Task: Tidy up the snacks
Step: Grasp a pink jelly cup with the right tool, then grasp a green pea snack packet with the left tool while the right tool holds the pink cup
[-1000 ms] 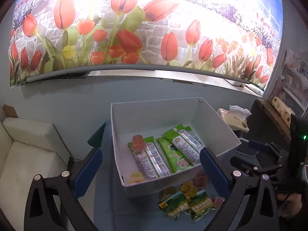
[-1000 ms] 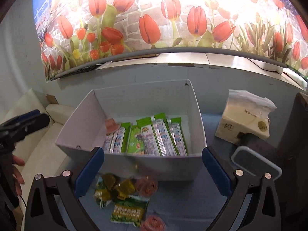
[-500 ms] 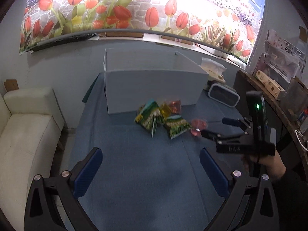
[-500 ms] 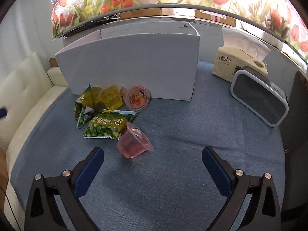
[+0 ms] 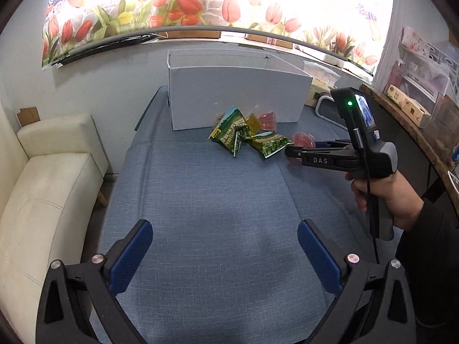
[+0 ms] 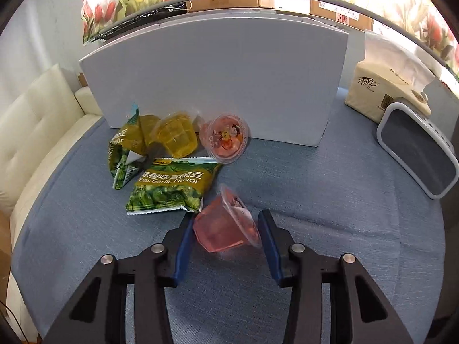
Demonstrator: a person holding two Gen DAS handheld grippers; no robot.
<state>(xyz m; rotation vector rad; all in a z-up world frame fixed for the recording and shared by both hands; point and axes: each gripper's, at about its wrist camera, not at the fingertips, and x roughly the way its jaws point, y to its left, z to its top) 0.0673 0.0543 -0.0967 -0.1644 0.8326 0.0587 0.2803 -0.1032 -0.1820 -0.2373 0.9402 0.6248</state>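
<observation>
The pink jelly cup [image 6: 225, 226] lies tipped on its side in front of the white box [image 6: 218, 80], between the right gripper's [image 6: 226, 240] half-closed fingers, not yet clamped; the left gripper [image 5: 225, 246], wide open, is farther away.

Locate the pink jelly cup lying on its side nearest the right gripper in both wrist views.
Left wrist view: the pink jelly cup sits right of centre, at the tips of the right gripper, just right of the pea packet.
Right wrist view: low centre, the cup lies on its side between the fingers, beside the same packet.
Shared landmark: the white box behind the snacks.
</observation>
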